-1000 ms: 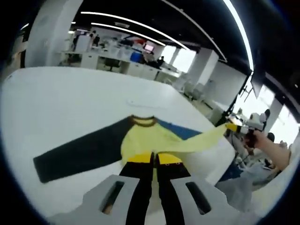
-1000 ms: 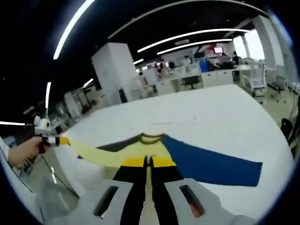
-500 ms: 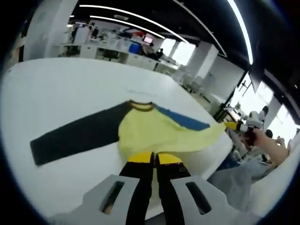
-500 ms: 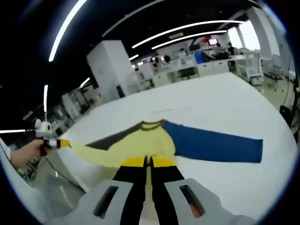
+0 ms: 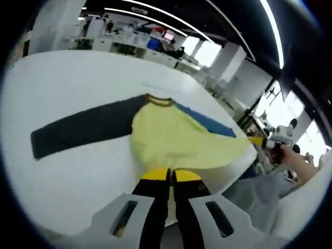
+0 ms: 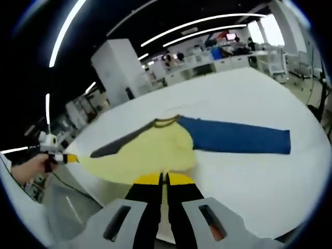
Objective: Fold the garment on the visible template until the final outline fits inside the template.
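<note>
Left gripper view: the left gripper [image 5: 170,175] had its jaws closed on the yellow hem of the shirt [image 5: 171,137].
Right gripper view: the right gripper [image 6: 164,179] likewise gripped the hem of the shirt [image 6: 150,150] with its jaws together.
Shirt: lay on the white table [image 5: 78,67], yellow body stretched toward the near edge.
Sleeves: the black sleeve [image 5: 78,127] and the blue sleeve [image 6: 236,137] lay flat, spread to opposite sides.
Collar: pointed toward the far edge of the table [image 6: 249,88].
Person's hand [image 5: 290,155]: held the right gripper beyond the table edge.
</note>
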